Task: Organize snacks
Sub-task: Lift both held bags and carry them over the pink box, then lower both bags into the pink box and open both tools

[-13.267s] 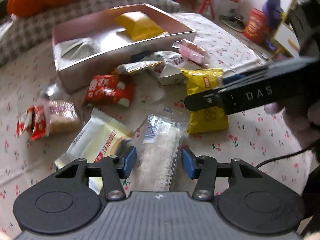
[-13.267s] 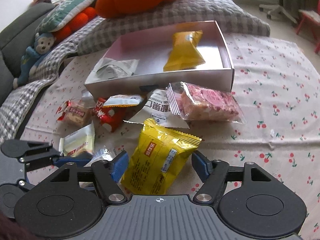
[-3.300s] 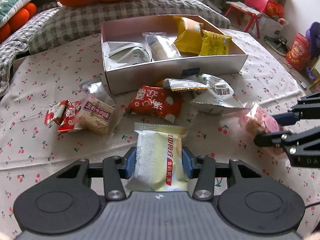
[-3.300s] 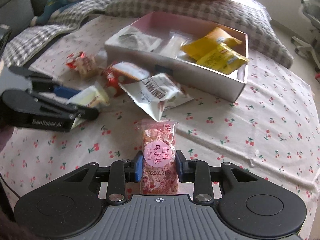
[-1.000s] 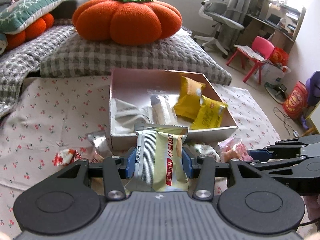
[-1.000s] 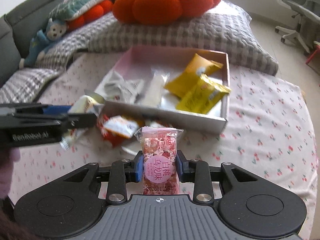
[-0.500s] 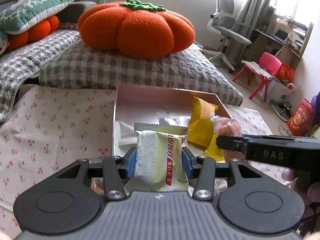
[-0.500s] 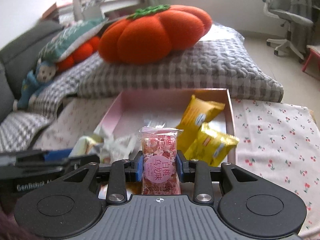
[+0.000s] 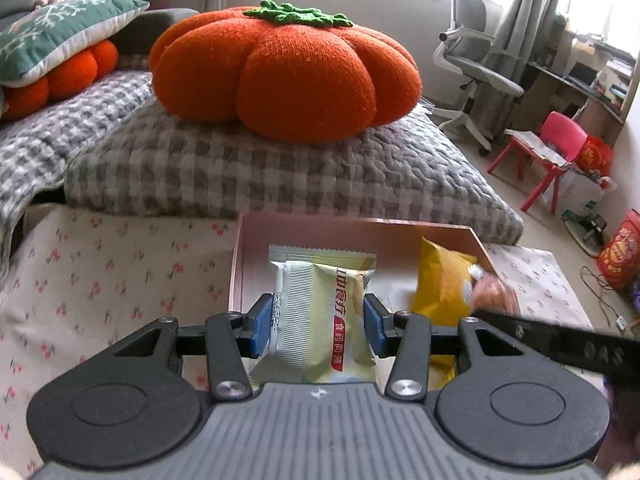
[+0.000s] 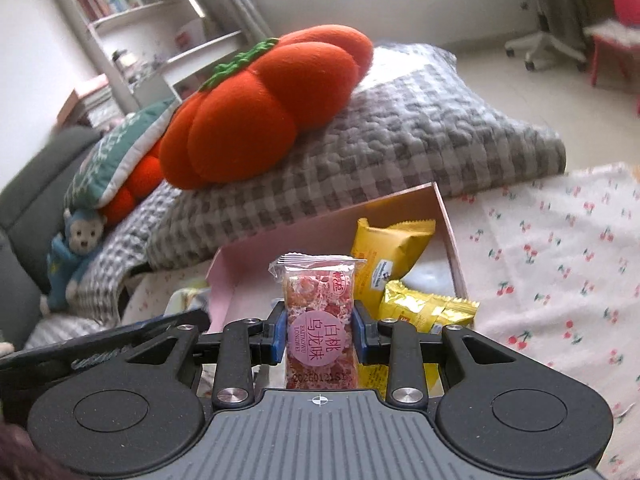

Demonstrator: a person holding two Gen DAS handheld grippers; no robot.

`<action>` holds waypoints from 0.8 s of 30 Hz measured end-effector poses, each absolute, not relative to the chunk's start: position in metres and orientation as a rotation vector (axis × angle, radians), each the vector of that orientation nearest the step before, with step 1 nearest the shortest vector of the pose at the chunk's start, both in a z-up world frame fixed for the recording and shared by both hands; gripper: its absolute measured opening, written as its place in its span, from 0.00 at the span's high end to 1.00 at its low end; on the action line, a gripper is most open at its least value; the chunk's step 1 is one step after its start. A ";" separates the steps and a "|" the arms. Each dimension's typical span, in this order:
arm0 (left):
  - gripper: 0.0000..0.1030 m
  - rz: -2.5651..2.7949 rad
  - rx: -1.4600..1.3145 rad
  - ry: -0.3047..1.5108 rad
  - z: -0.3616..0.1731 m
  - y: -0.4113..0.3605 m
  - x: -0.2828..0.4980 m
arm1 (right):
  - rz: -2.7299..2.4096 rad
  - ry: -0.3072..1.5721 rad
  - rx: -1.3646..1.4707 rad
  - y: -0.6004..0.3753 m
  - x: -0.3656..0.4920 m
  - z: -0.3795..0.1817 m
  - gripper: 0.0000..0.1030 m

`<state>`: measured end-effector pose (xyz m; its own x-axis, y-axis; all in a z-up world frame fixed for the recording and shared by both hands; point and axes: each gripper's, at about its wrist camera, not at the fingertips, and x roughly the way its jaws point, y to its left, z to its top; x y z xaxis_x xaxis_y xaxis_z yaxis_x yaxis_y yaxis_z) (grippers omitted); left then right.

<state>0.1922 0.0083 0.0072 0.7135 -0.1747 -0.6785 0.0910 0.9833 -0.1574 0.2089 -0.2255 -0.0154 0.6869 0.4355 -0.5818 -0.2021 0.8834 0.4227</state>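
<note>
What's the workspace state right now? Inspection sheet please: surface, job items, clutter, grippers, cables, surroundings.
Surface: cherry-print cloth, soft.
Job's things: pink box open, two yellow packets inside; cream wafer packet and pink snack bar both held over the box.
Clutter: nothing seen on the cloth in view.
Grippers: left gripper shut on the cream wafer packet; right gripper shut on the pink snack bar.
Cables: black cable on the floor at right.
Surroundings: pumpkin cushion on a checked pillow; office chair; pink stool.
</note>
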 end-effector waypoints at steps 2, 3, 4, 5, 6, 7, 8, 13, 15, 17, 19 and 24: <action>0.58 -0.133 -0.107 0.754 0.005 0.006 0.200 | 0.362 0.735 0.372 -0.226 0.210 -0.019 0.70; 0.58 -0.130 -0.101 0.752 0.005 0.005 0.202 | 0.360 0.732 0.386 -0.226 0.210 -0.020 0.70; 0.58 -0.129 -0.092 0.751 0.003 0.003 0.205 | 0.355 0.725 0.397 -0.226 0.209 -0.021 0.70; 0.58 -0.128 -0.083 0.751 0.001 0.002 0.207 | 0.349 0.717 0.404 -0.226 0.209 -0.021 0.70; 0.58 -0.126 -0.069 0.751 0.000 -0.001 0.208 | 0.344 0.709 0.410 -0.226 0.208 -0.021 0.70; 0.58 -0.124 -0.054 0.749 -0.001 -0.003 0.209 | 0.339 0.697 0.420 -0.227 0.208 -0.020 0.70; 0.58 -0.123 -0.041 0.749 -0.003 -0.005 0.210 | 0.336 0.686 0.435 -0.229 0.209 -0.020 0.70; 0.58 -0.106 -0.004 0.771 -0.010 -0.009 0.218 | 0.325 0.668 0.466 -0.230 0.212 -0.021 0.70; 0.58 -0.097 0.008 0.778 -0.013 -0.009 0.218 | 0.318 0.664 0.461 -0.227 0.212 -0.022 0.70; 0.58 -0.091 0.022 0.775 -0.014 -0.009 0.216 | 0.307 0.654 0.461 -0.225 0.211 -0.023 0.70; 0.58 -0.089 0.029 0.766 -0.015 -0.008 0.215 | 0.305 0.648 0.454 -0.222 0.210 -0.024 0.70; 0.54 -0.098 0.045 0.755 -0.013 -0.011 0.213 | 0.314 0.636 0.436 -0.217 0.207 -0.024 0.67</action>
<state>0.2126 -0.0115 -0.0130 0.7237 -0.0724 -0.6863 0.1044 0.9945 0.0052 0.2072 -0.2166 -0.0238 0.7626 0.4098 -0.5006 -0.1478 0.8637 0.4818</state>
